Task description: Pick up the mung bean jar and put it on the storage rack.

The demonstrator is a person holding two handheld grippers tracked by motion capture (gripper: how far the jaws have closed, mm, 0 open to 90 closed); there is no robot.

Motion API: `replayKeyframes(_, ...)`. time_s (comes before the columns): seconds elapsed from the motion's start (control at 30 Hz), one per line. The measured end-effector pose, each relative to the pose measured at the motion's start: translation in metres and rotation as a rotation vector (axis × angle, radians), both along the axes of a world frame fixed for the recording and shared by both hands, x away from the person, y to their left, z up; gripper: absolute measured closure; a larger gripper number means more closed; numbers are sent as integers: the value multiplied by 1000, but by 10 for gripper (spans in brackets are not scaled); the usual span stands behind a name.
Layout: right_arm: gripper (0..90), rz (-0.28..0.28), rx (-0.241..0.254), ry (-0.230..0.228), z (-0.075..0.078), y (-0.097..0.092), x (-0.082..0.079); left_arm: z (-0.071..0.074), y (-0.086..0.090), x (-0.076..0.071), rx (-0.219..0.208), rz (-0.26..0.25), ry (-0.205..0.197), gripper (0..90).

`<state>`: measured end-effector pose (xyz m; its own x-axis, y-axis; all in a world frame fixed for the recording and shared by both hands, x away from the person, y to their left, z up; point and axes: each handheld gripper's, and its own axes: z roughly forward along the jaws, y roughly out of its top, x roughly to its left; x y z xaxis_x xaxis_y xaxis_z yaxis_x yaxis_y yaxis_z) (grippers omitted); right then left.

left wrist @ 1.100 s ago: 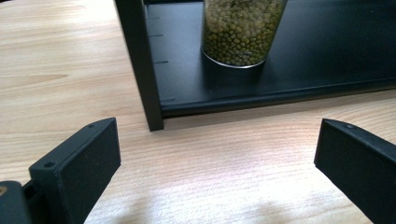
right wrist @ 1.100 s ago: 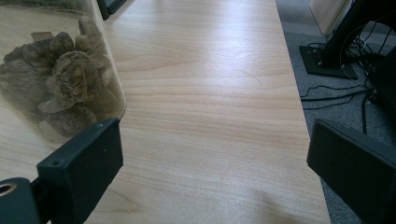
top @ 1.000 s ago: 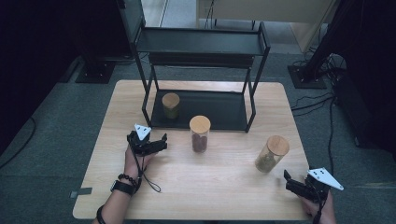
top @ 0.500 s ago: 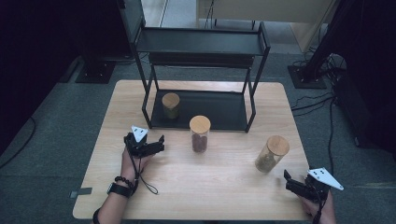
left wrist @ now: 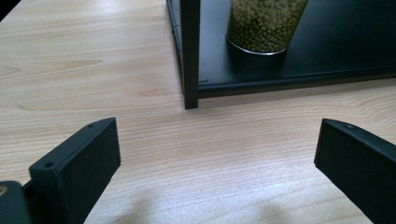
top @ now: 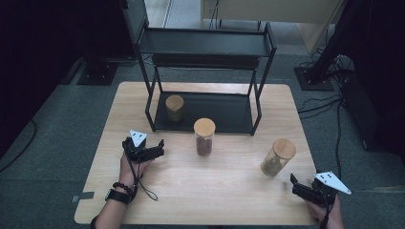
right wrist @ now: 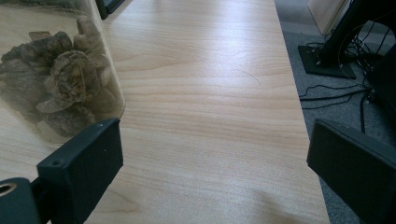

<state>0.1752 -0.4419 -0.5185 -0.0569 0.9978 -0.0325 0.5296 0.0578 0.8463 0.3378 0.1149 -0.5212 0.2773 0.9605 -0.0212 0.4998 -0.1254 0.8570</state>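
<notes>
Both claws wide and empty. Left claw (top: 154,151) faces the rack leg (left wrist: 190,51), mung-bean jar (left wrist: 266,24) just beyond, shelved. Right claw (top: 302,189) low on worktop (top: 229,186); dried-mushroom jar (right wrist: 51,70) ahead-left, seemingly awaiting shelving.

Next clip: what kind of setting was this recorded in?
Probably a lab or recording studio, not a home: a lone wooden table on grey carpet, dark surroundings, and stand bases with loose cables on the floor. A black shelf rack and staged jars look like a data-collection setup.
</notes>
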Motion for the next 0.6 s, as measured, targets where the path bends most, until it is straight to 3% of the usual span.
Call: replayKeyframes(0.6, 32, -1, -3, 1, 0, 0, 0, 0, 17, -16, 4, 17, -11, 6)
